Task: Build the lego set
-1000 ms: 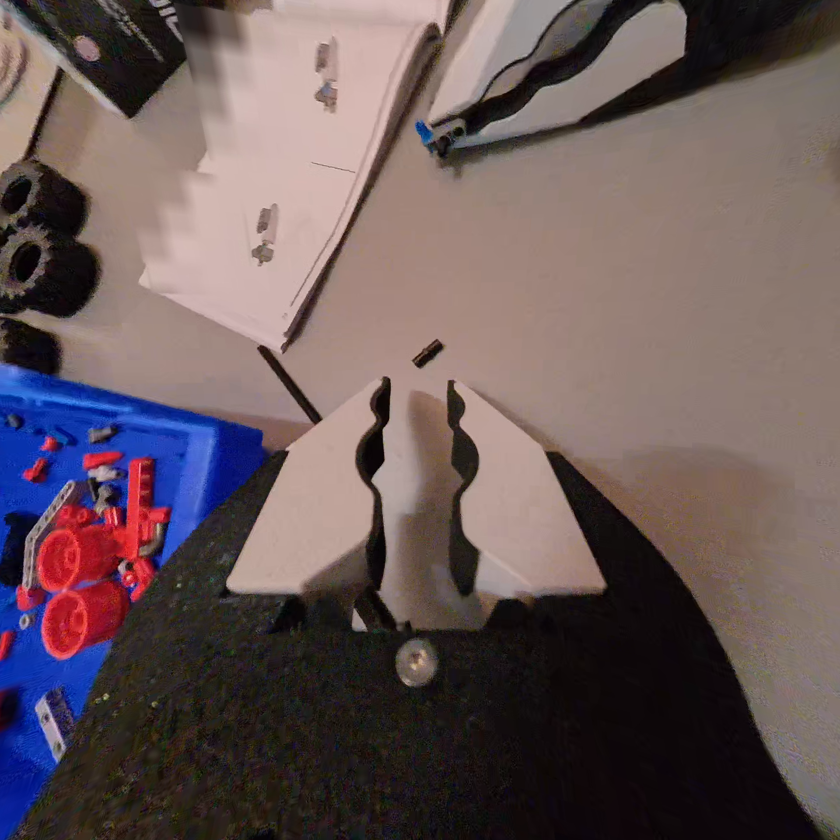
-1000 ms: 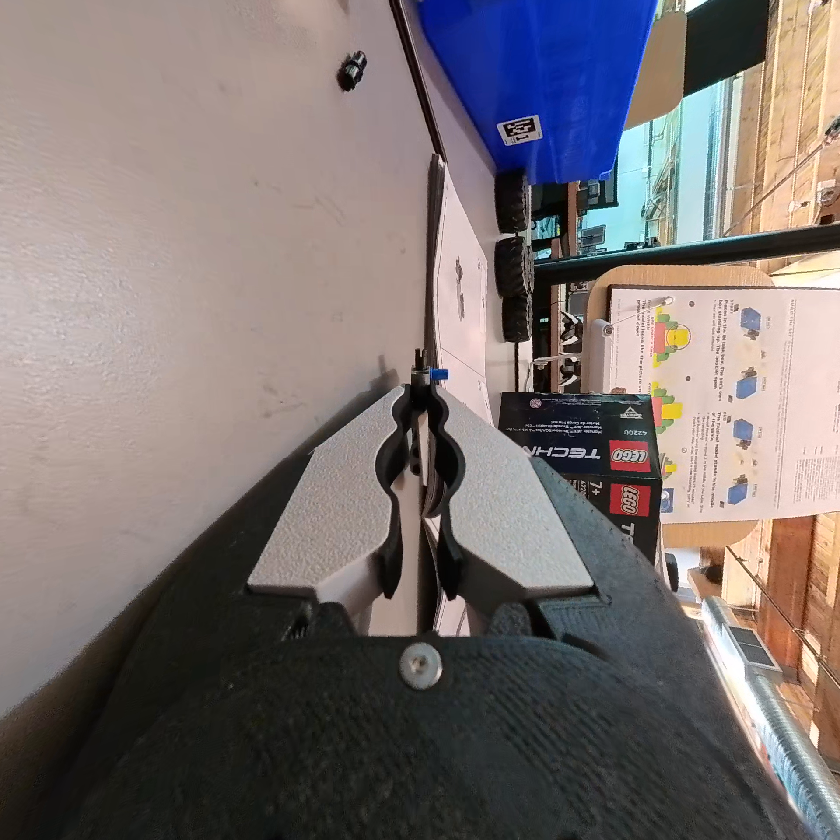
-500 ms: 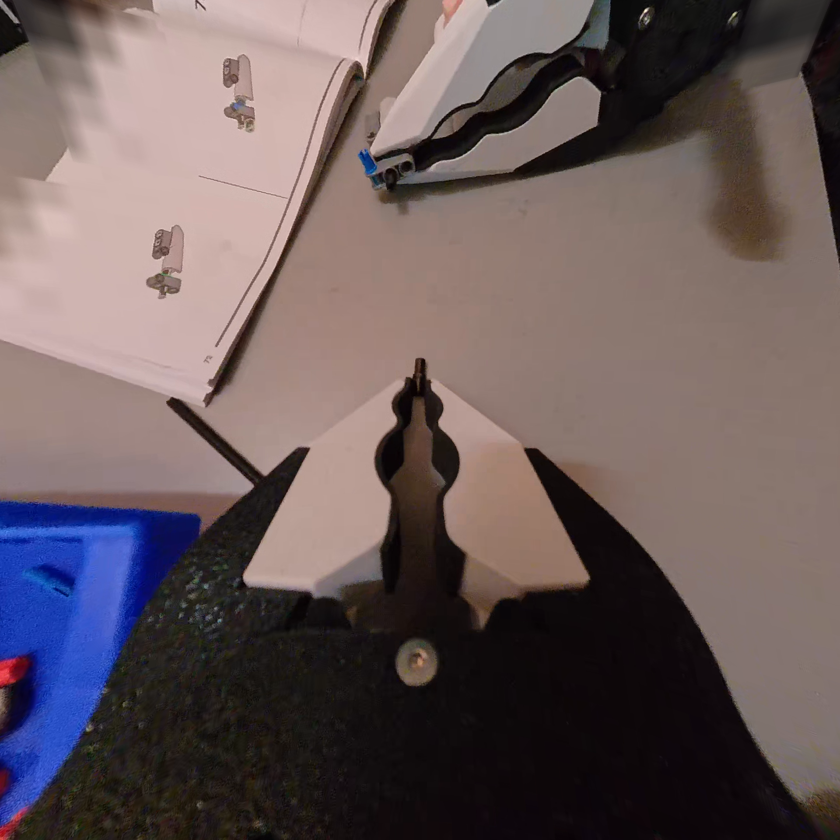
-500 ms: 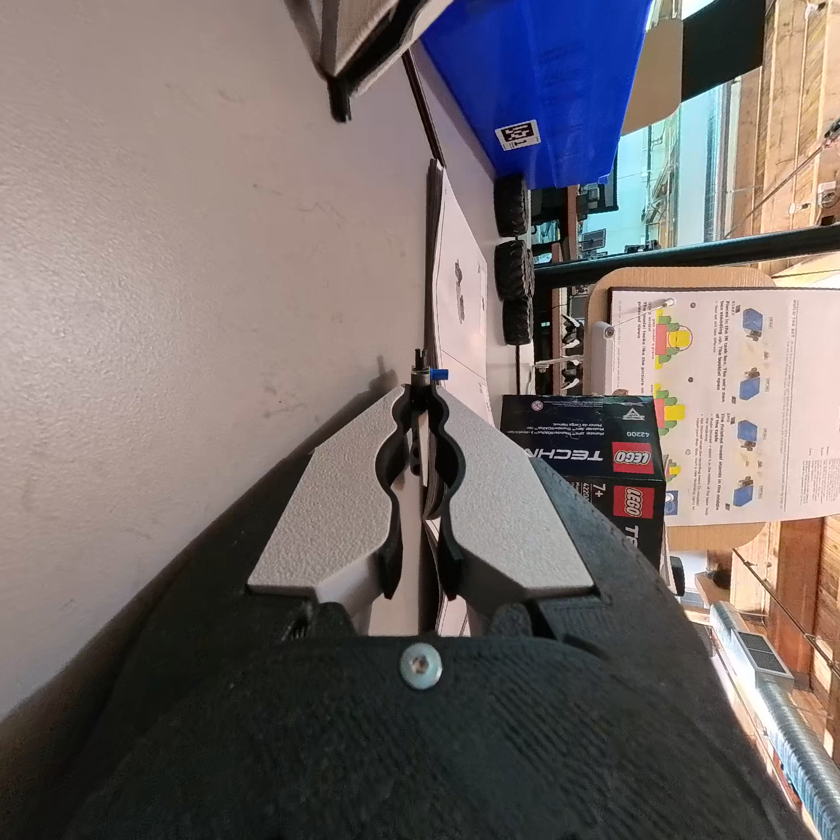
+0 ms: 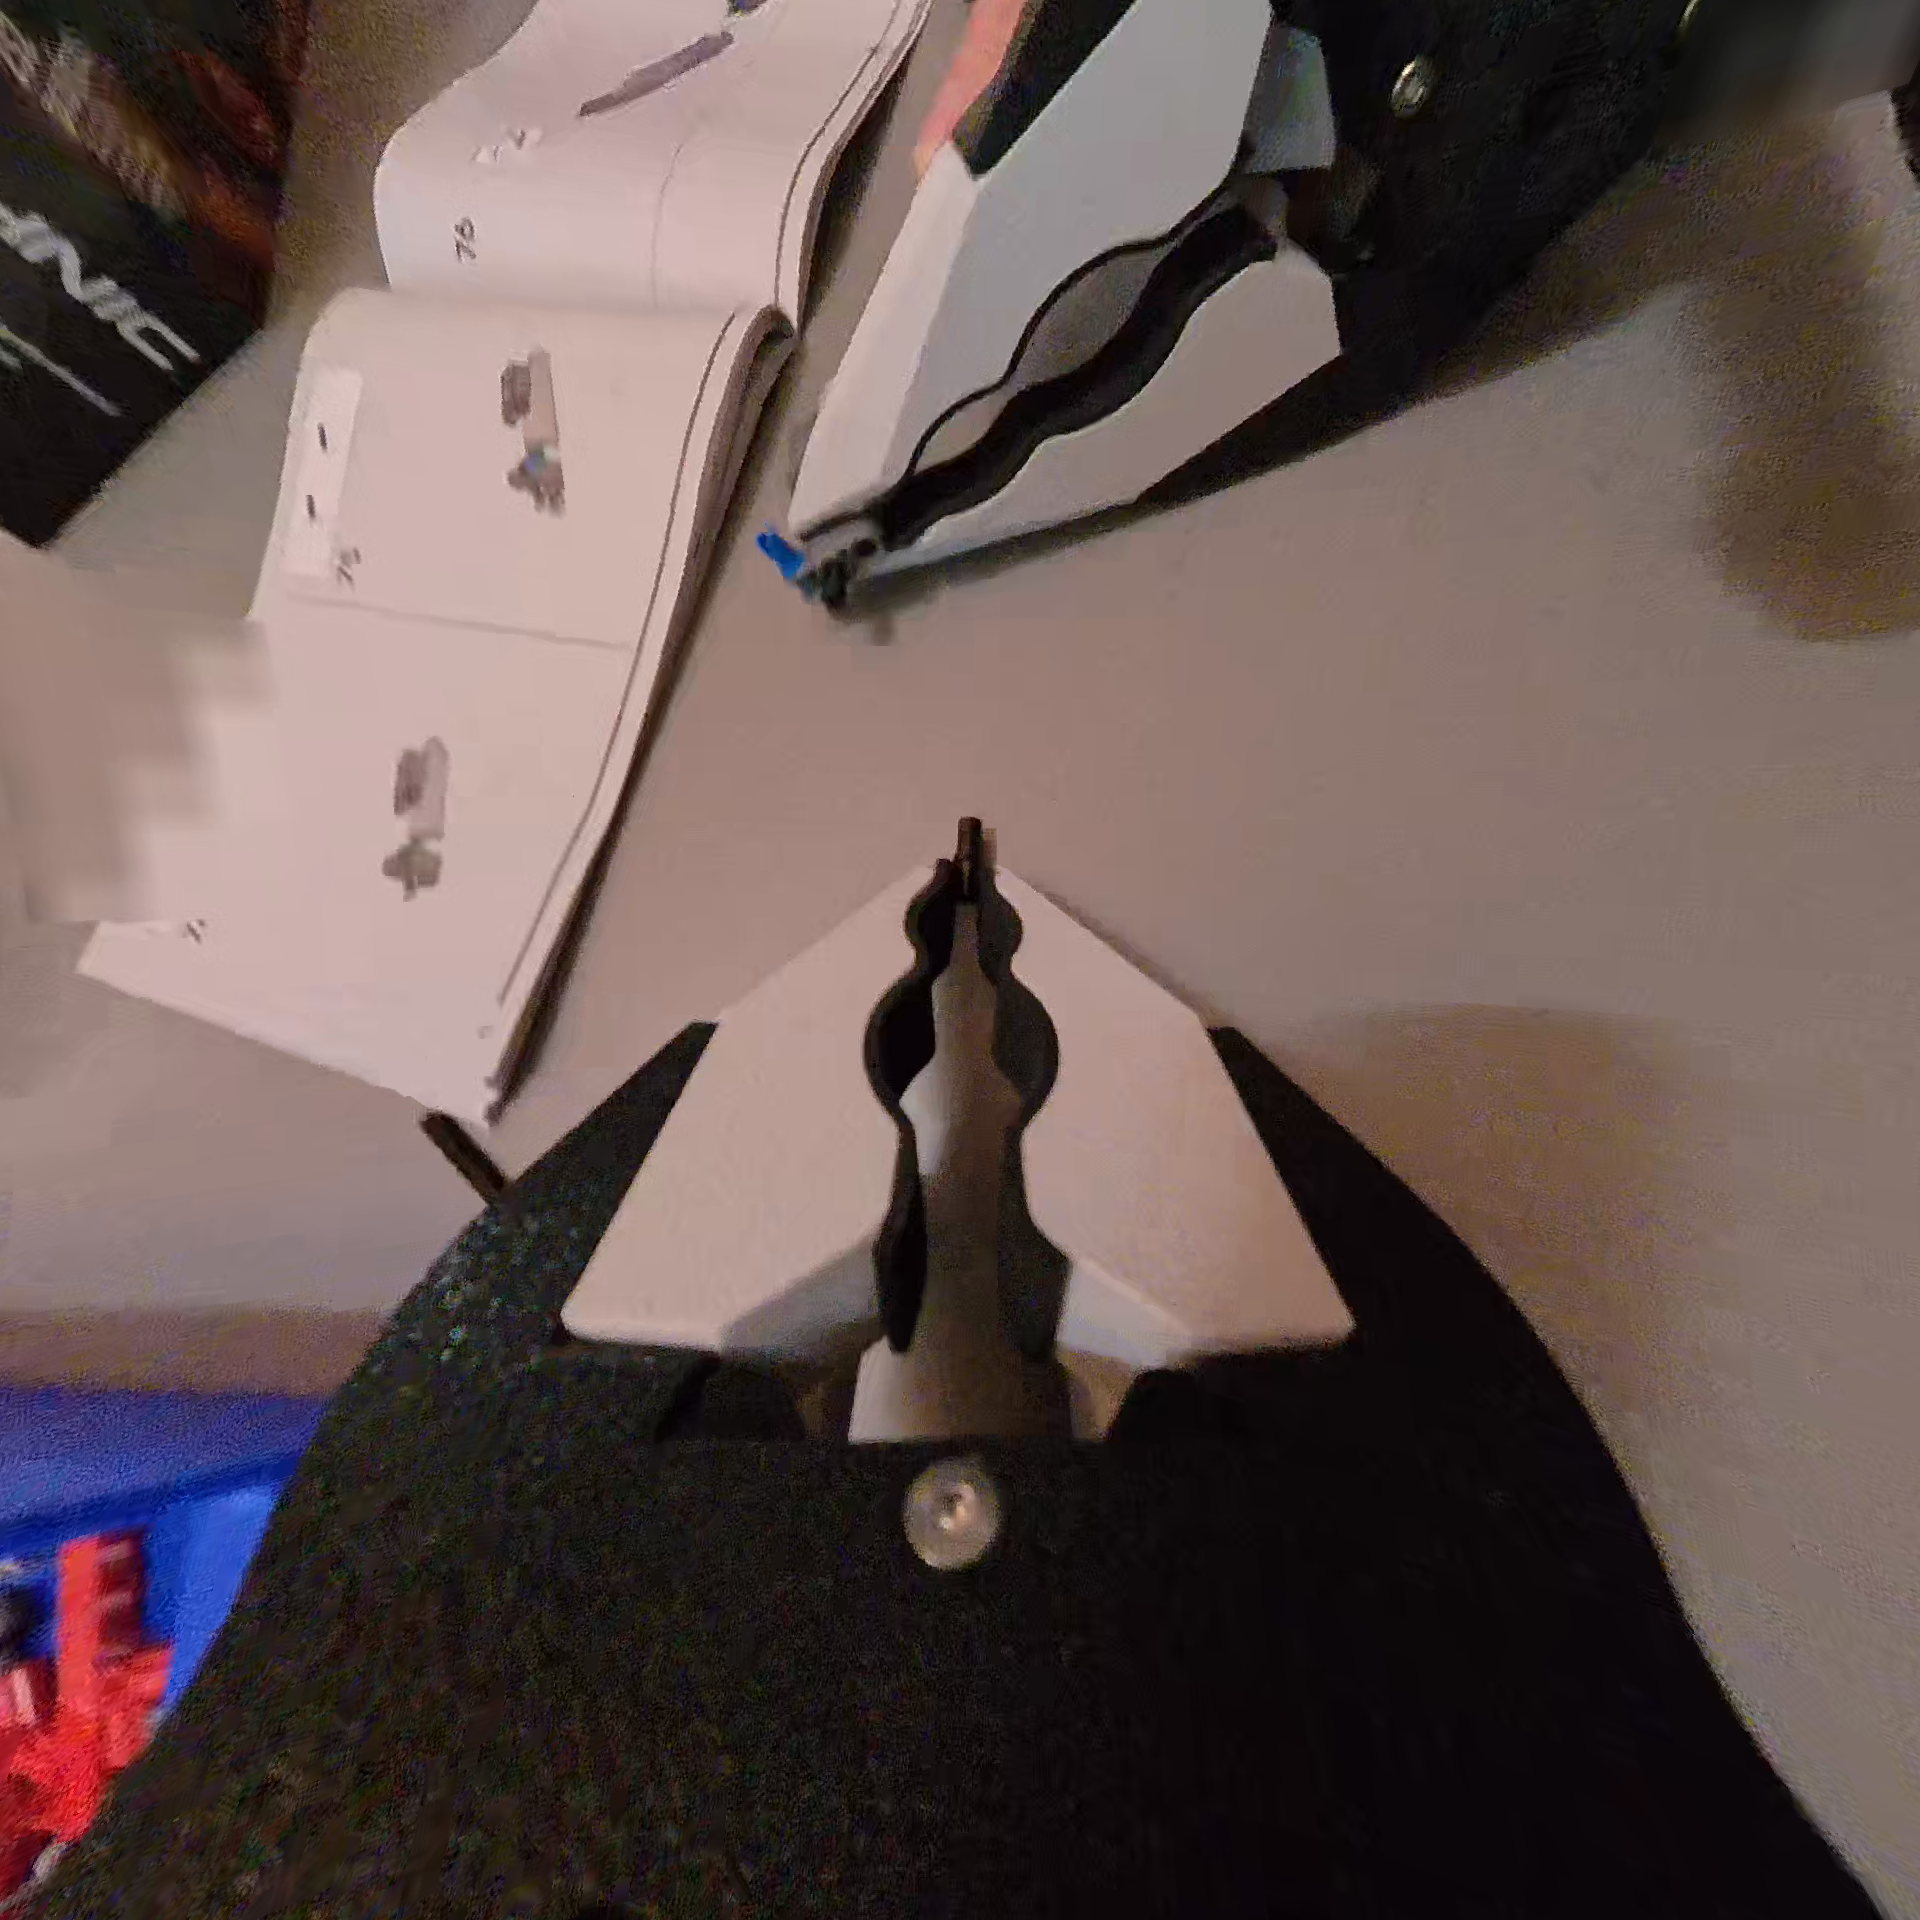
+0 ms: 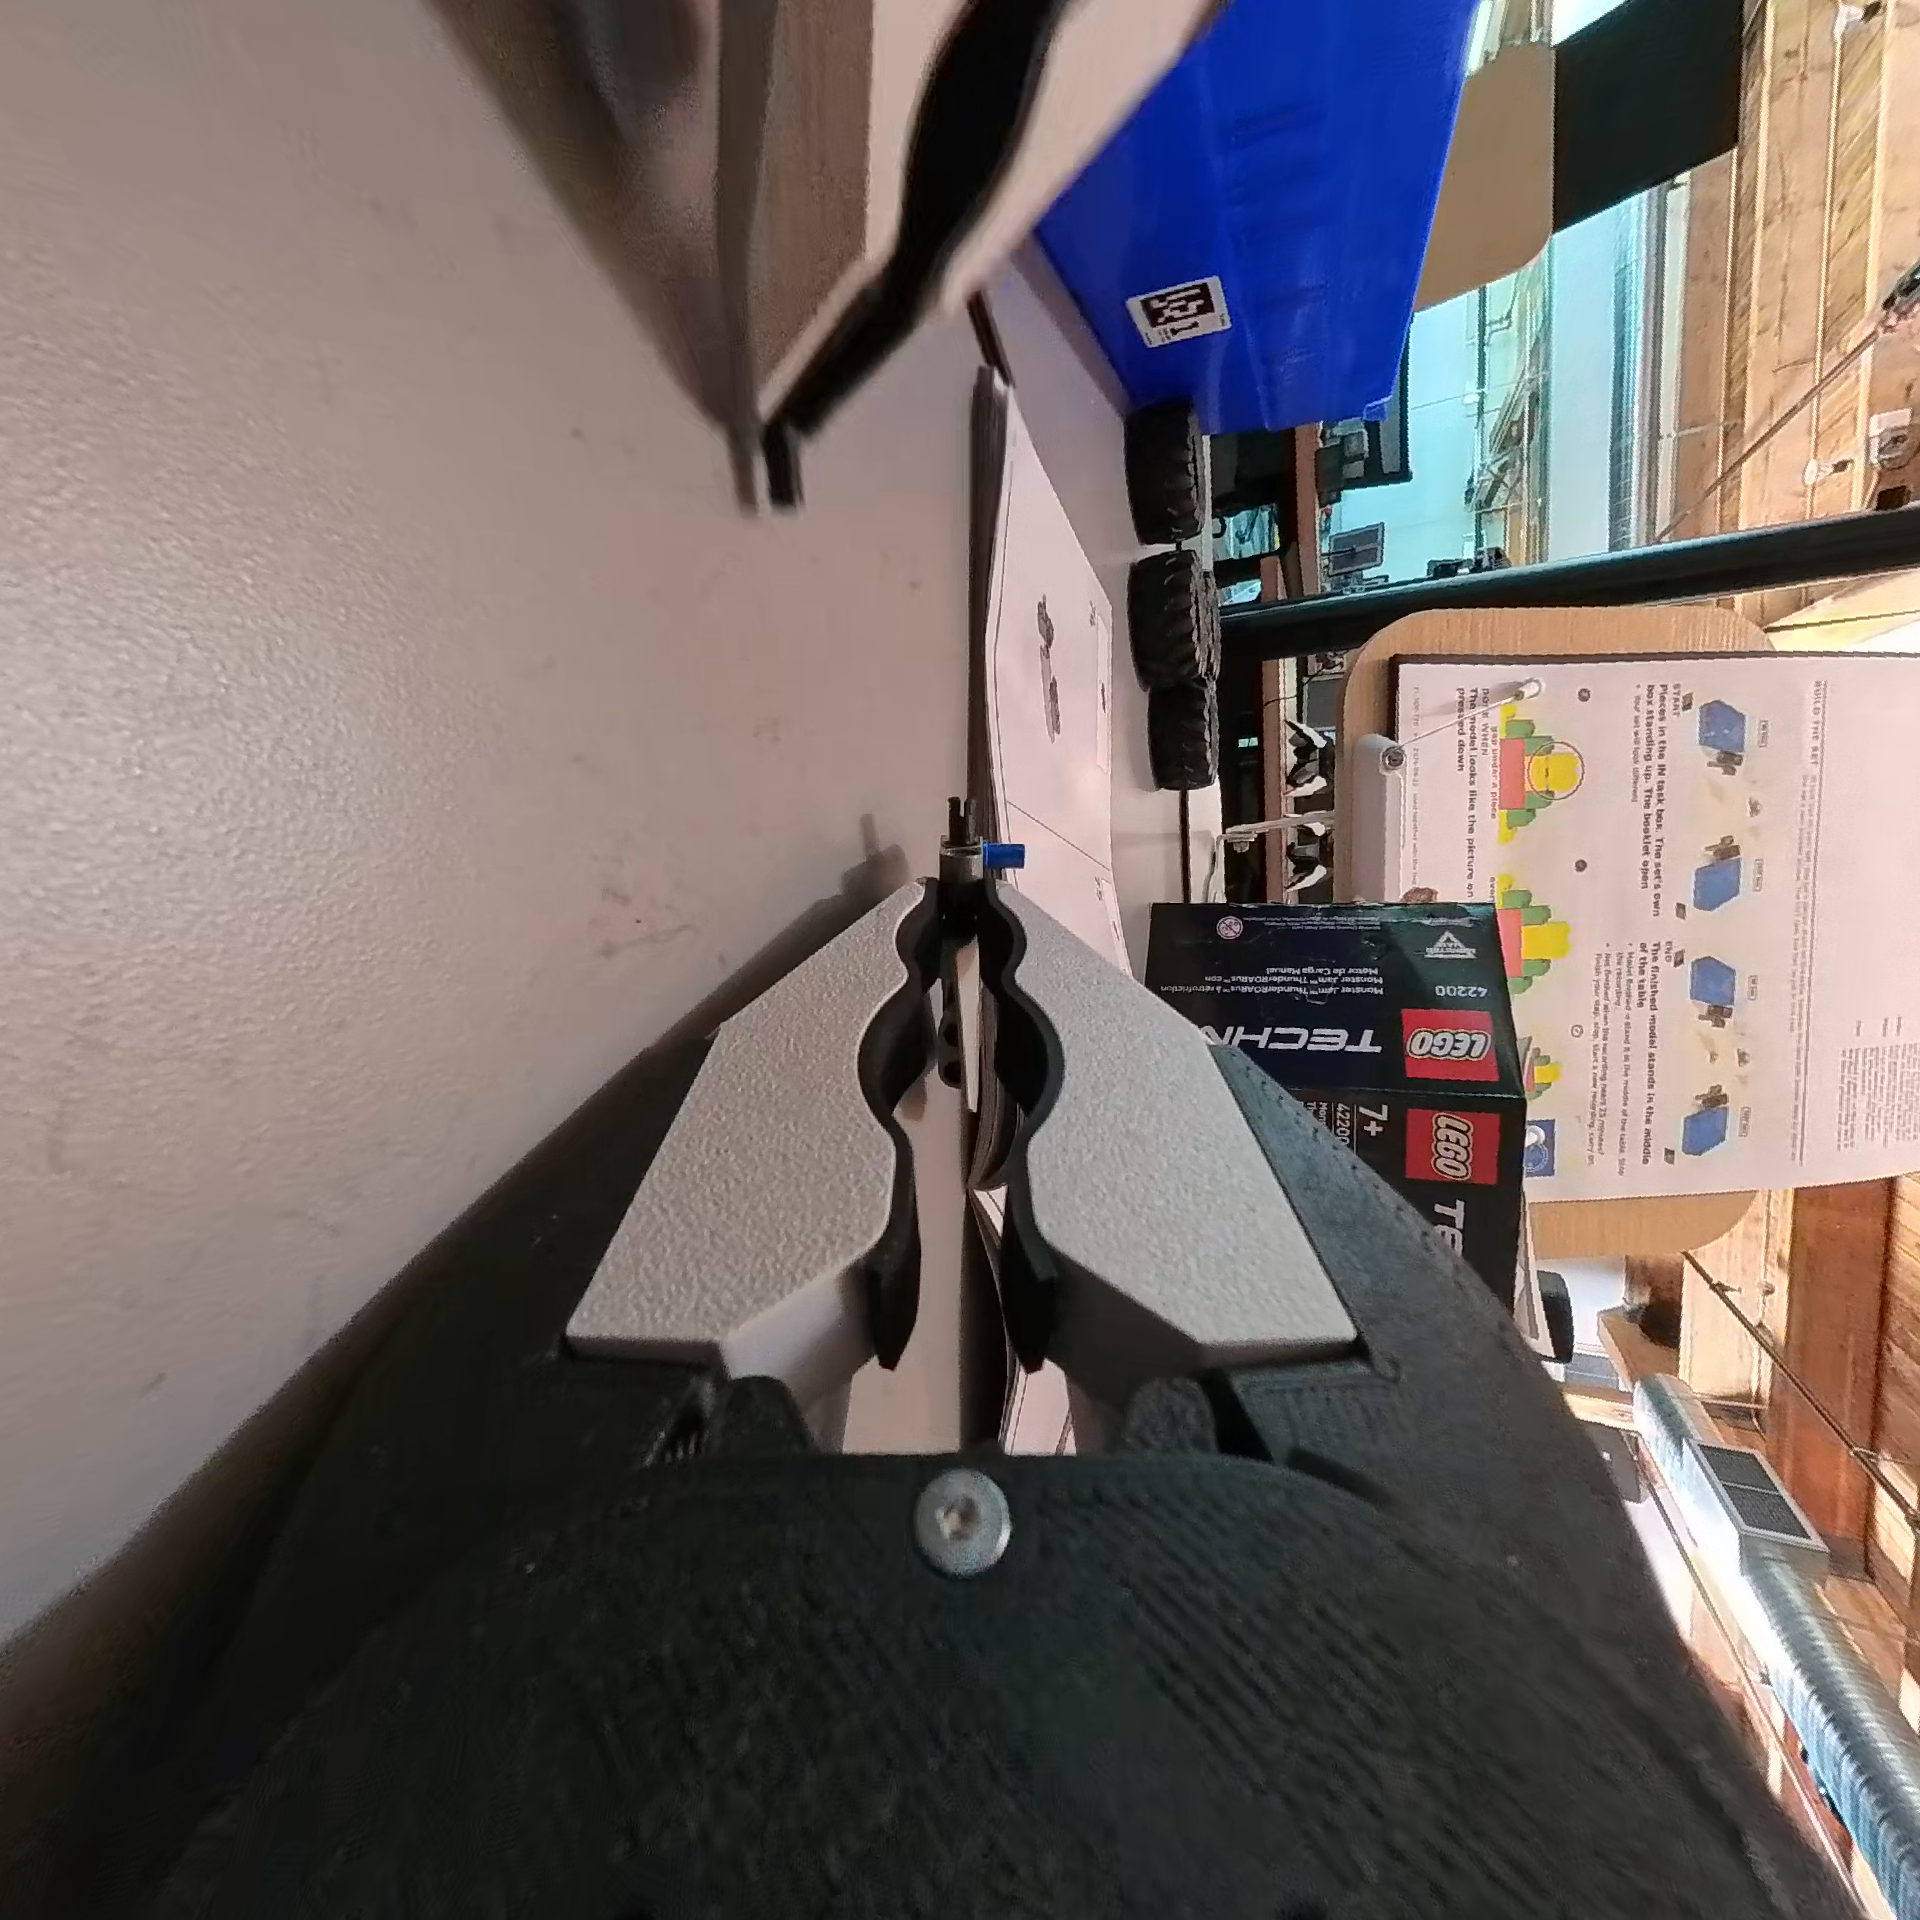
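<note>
Pinching a tiny, light, rigid black plastic connector pin (image 5: 969, 844) at its tips, the left gripper (image 5: 967, 883) is holding it above the grey table (image 5: 1455, 831), while the right gripper (image 6: 961, 883) is clamping a small grey-and-blue assembly (image 6: 977, 854), both easily lost unless gripped mid-body.

The table (image 5: 1351, 779) is looking smooth and matt. The booklet (image 5: 468, 623) is showing plain matt paper. The bin (image 6: 1278, 208) is looking like shiny blue plastic. The tires (image 6: 1174, 634) are looking bumpy, like rubber. The box (image 6: 1340, 1029) is showing glossy card.
</note>
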Demonstrator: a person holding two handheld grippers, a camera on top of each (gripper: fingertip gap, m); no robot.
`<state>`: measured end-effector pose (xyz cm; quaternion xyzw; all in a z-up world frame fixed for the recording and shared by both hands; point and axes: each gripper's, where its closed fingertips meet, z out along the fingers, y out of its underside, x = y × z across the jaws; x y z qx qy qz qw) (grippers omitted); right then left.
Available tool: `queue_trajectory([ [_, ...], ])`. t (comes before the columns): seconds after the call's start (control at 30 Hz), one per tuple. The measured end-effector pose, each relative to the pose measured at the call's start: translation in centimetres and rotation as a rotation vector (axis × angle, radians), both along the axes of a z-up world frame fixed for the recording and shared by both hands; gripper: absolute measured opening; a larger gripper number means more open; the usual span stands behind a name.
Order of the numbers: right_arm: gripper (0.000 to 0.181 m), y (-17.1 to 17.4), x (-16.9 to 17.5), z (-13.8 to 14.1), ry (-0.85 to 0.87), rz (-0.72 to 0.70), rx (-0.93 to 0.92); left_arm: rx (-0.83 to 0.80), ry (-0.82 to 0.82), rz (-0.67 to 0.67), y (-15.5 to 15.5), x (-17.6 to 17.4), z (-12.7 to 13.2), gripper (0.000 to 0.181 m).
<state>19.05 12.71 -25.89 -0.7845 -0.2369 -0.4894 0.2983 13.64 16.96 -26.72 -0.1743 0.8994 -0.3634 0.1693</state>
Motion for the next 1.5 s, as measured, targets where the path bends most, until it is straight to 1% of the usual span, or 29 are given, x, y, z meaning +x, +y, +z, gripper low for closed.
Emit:
queue_trajectory([
  [0.1,0.005,0.0,0.1,0.0,0.001,-0.002,0.002,0.110,-0.098,0.012,-1.8,1.8,1.1,0.001],
  [0.2,0.005,0.0,0.1,0.0,0.006,-0.001,0.006,0.157,-0.153,0.014,-2.6,3.5,1.8,0.001],
  [0.37,0.005,0.0,0.2,0.1,-0.001,0.002,0.002,0.183,-0.167,0.014,-3.2,3.8,1.5,0.001],
  [0.53,0.005,0.0,0.2,0.1,-0.011,0.006,-0.002,0.155,-0.153,0.023,-3.7,3.8,1.7,0.001],
  [0.67,0.005,0.0,0.2,0.1,-0.020,0.005,-0.007,0.180,-0.143,0.029,-3.8,4.0,1.3,0.001],
  [0.8,0.005,0.0,0.1,0.2,-0.071,0.014,-0.026,0.165,-0.135,0.044,-3.8,3.9,1.4,0.001],
  [0.93,0.005,-0.1,0.2,0.2,-0.079,0.001,-0.032,0.169,-0.120,0.096,-3.9,4.0,1.4,0.001],
  [1.03,0.005,0.0,0.2,0.2,-0.075,0.003,-0.027,0.157,-0.095,0.121,-3.9,4.0,1.4,0.001],
  [1.3,0.005,0.0,0.2,0.3,-0.072,0.015,-0.005,0.119,-0.077,0.124,-3.9,4.0,1.5,0.001],
  [1.43,0.006,0.3,-0.3,0.4,-0.067,0.048,0.008,0.109,-0.057,0.125,-4.0,4.0,1.1,0.001],
  [1.5,0.006,0.2,-0.2,0.2,-0.031,0.035,0.008,0.108,-0.056,0.125,-4.0,4.1,1.0,0.001],
])
